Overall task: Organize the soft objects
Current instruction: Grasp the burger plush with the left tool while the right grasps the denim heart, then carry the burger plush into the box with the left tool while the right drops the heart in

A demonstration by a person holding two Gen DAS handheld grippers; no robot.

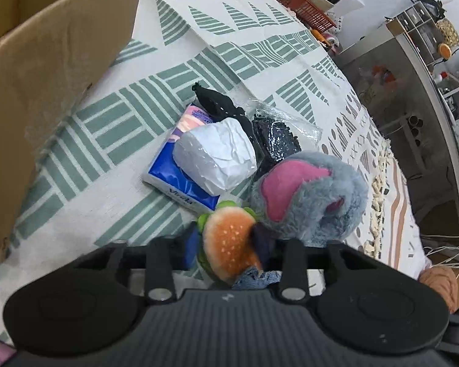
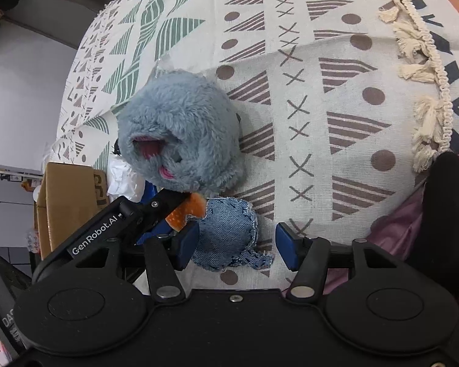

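Left wrist view, cardboard box (image 1: pixel 46 70) interior hidden, possibly empty, burger plush (image 1: pixel 229 244) between jaws.

Toy-strewn patterned tablecloth (image 1: pixel 260 42)

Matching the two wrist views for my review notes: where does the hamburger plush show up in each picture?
Left wrist view: the hamburger plush sits bottom centre, between the left claw's fingers, sesame bun facing the camera.
Right wrist view: only an orange sliver of the hamburger plush shows left of centre, pinched in the left claw, just above the denim patch.
Shared landmark: the grey plush toy touching it in both.
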